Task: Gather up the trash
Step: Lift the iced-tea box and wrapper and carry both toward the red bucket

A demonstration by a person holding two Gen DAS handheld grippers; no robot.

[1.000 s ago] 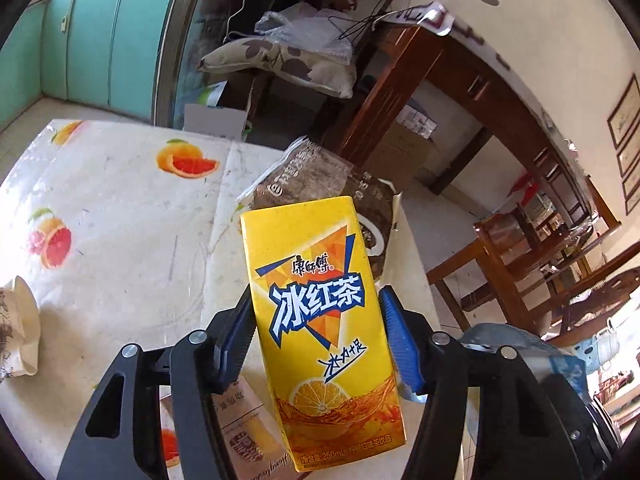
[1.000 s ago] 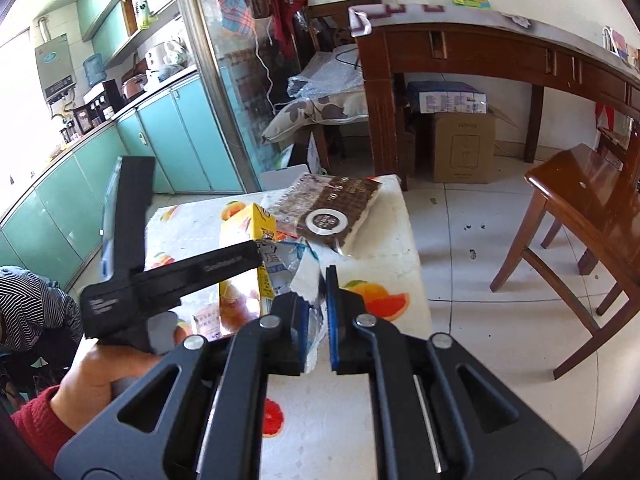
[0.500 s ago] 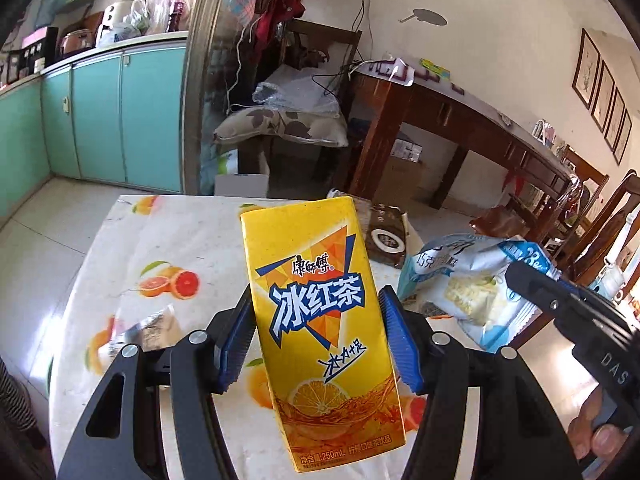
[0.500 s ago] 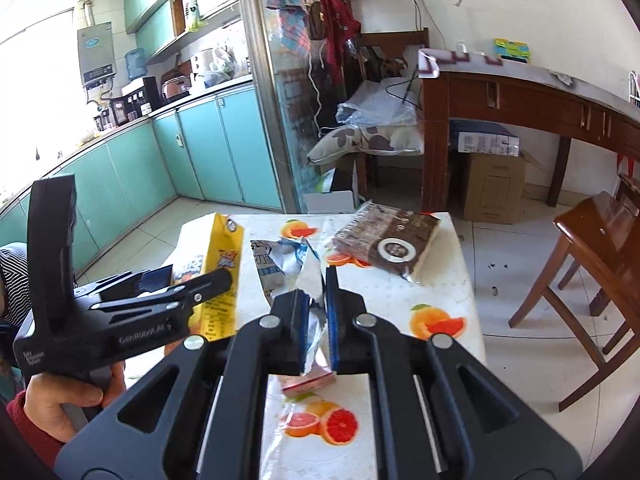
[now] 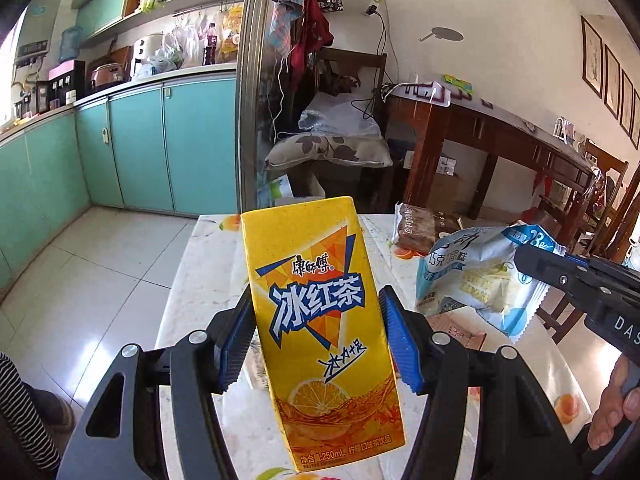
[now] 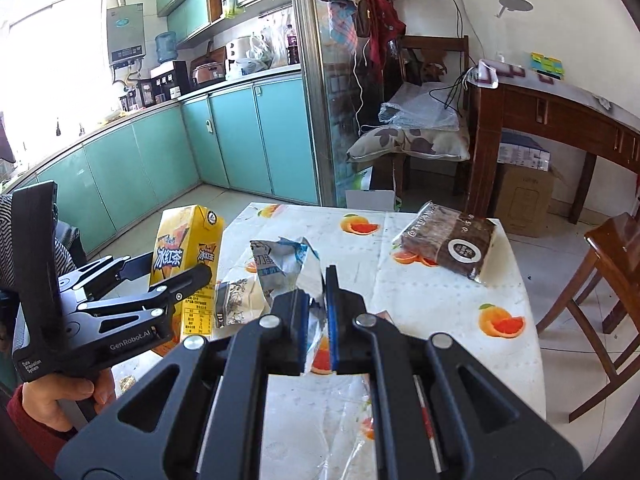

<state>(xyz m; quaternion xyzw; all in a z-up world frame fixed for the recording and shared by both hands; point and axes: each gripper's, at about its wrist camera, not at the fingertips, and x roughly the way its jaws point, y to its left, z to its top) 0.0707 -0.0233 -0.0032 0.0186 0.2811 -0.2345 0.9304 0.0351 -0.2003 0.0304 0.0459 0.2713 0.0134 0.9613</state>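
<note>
Now the left tool [image 5: 318,340] is pinching the yellow tea carton [image 5: 320,320], the right tool [image 6: 318,300] a blue wrapper [image 6: 286,264]. Both are hanging above the bench [image 6: 440,304]; firm, level grips should prevent drops.

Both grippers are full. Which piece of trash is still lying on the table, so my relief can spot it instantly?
Look at the table with the orange-slice print. Near its far right corner lies a dark brown packet, flat and untouched. Its round white-ringed label sets it apart from the yellow tea carton and pale blue wrapper, both held.
</note>
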